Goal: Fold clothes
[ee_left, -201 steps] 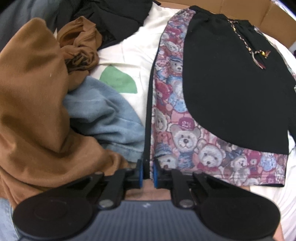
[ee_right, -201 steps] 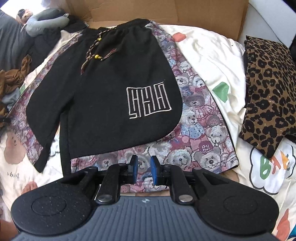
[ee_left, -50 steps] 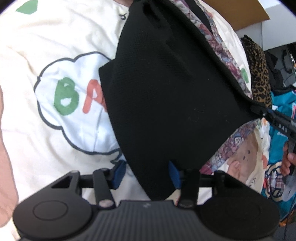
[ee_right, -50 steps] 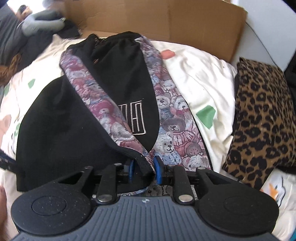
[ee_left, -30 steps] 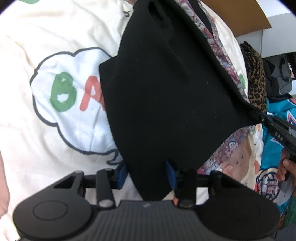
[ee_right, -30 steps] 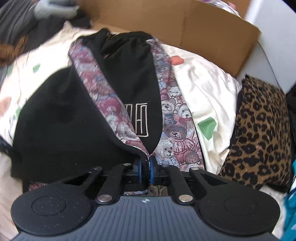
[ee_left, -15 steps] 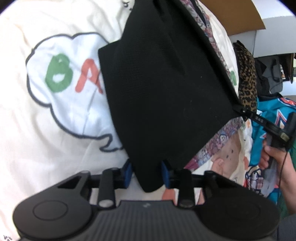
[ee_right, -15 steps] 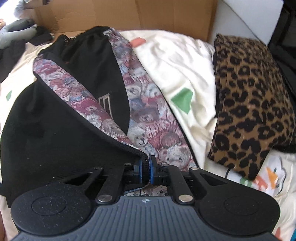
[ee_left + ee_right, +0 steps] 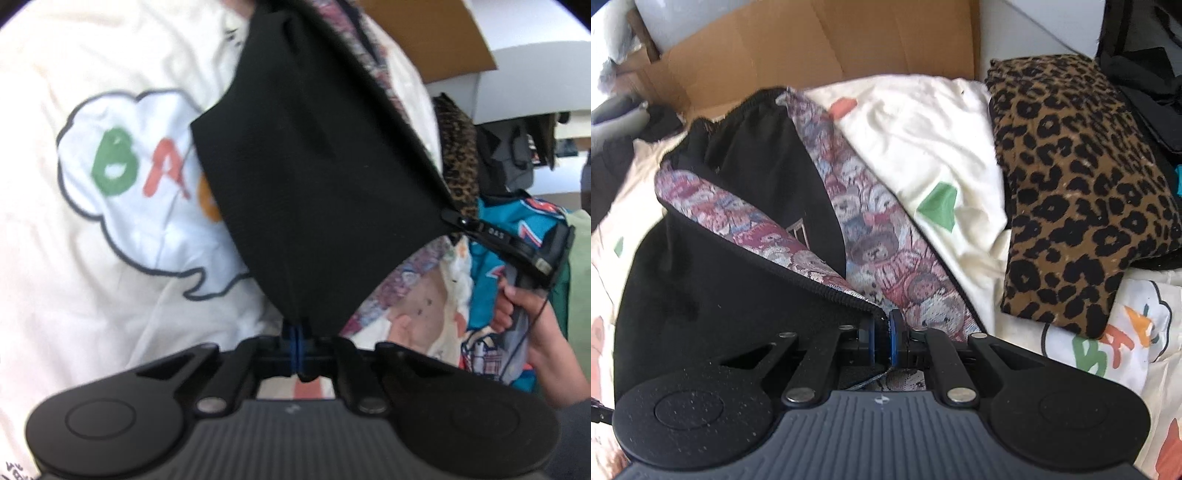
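Left wrist view: left gripper [image 9: 297, 341] has just been closing and is now clamping the near corner of the black garment [image 9: 314, 177], fabric pinched between its blue pads. Right gripper [image 9: 458, 220] is showing at the right of this view, pinching the opposite corner, with the person's hand [image 9: 528, 314] wrapped around its handle. Two corners held apart are keeping that bottom edge stretched and lifted off the cartoon-print bedsheet [image 9: 110, 206], so my read is the panel is being carried over as one flat flap, not a bunch.

Right wrist view: right gripper [image 9: 882, 338] is clenching the ribbed hem where the bear-print lining [image 9: 886, 258] meets black. Garment is lying mid-bed, its left half turned toward the right half, far end at the cardboard box [image 9: 812, 48]. Leopard-print cushion [image 9: 1078, 184] is sitting well right, clear of the fold.

Likely stage: lengthwise fold in progress, flap not yet laid down. Risk: thin hem slipping if tension goes uneven.
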